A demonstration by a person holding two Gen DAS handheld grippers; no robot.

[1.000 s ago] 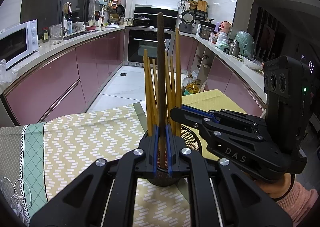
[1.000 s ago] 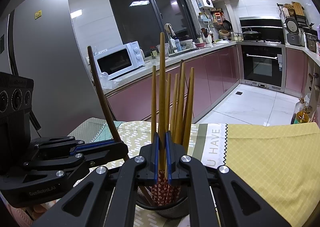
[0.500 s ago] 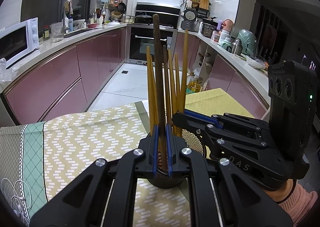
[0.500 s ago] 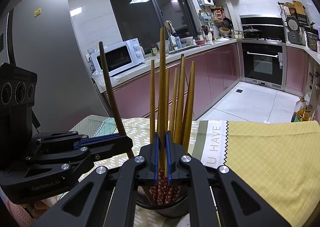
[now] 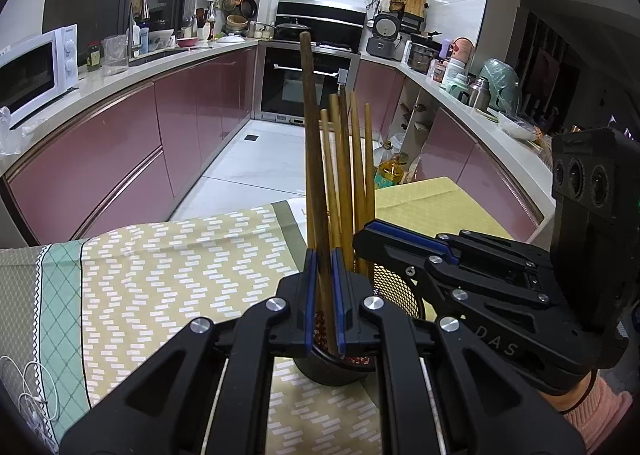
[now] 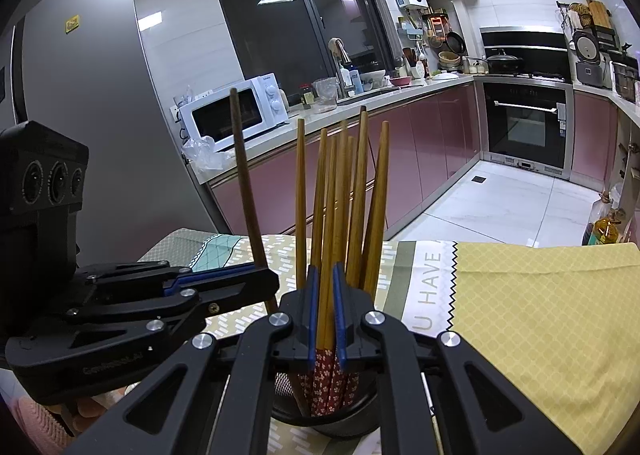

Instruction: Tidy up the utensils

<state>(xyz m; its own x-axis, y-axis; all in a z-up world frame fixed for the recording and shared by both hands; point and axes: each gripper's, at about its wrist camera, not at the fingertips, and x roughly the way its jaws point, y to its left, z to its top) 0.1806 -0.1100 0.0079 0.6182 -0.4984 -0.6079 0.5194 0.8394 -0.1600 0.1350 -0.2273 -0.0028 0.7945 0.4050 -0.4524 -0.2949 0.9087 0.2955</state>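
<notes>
The light chopstick [image 6: 329, 255] between the right gripper's [image 6: 325, 307] pads now stands with its top level with the other chopsticks [image 6: 360, 195] in the mesh holder [image 6: 340, 429], its red flowered end down in the cup. Half a second ago it stood well above them. The holder has not shifted in that view, so the chopstick seems to have slid down through the pads. The right jaws stand narrow, with a sliver of gap on each side of the shaft; I judge them eased off it, so this piece looks stowed. The left gripper [image 5: 323, 295] is clamped on the dark stick [image 5: 314, 159], which is taller than the rest, leans slightly, and has its lower end inside the holder's rim, much as before. It looks ready to be let go next. The holder sits on the patterned cloth [image 5: 180, 255], with both grippers close in on either side.
</notes>
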